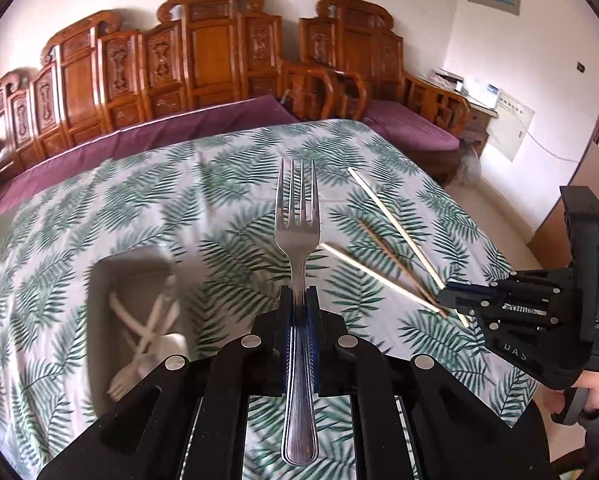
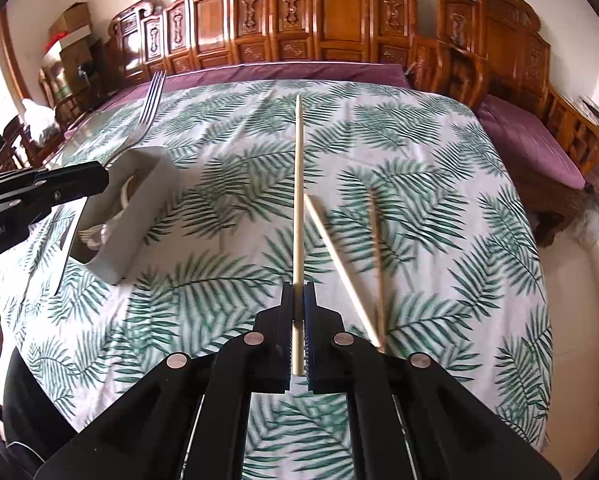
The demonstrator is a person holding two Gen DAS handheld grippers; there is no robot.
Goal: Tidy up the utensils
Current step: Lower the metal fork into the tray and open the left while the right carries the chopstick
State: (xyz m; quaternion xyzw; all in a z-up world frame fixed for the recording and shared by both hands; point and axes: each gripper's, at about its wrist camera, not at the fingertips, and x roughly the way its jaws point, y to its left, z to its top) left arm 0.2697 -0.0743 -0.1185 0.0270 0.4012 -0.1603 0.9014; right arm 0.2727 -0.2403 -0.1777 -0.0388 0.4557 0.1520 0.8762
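Steel shows between our left gripper's (image 1: 299, 300) jaws — they are clamped on the fork (image 1: 298, 240) about midway along its handle, tines pointing away from us and the handle end running back under the camera. Our right gripper (image 2: 299, 296) has its jaws pinched on one pale wooden chopstick (image 2: 298, 184), which sticks straight out ahead, clear of the cloth.

Below and just to the right of that held stick, two more chopsticks (image 2: 343, 264) lie loose on the desk (image 2: 439, 184), crossing near their close ends; one is pale, the other darker. The desk wears a white cloth printed with green palm leaves.

Off to the left stands a white tray (image 1: 135, 272) — inside it we make out white plastic cutlery (image 1: 147, 332), blurred. Beyond the desk runs a carved wooden bench (image 1: 203, 60) with purple cushions.
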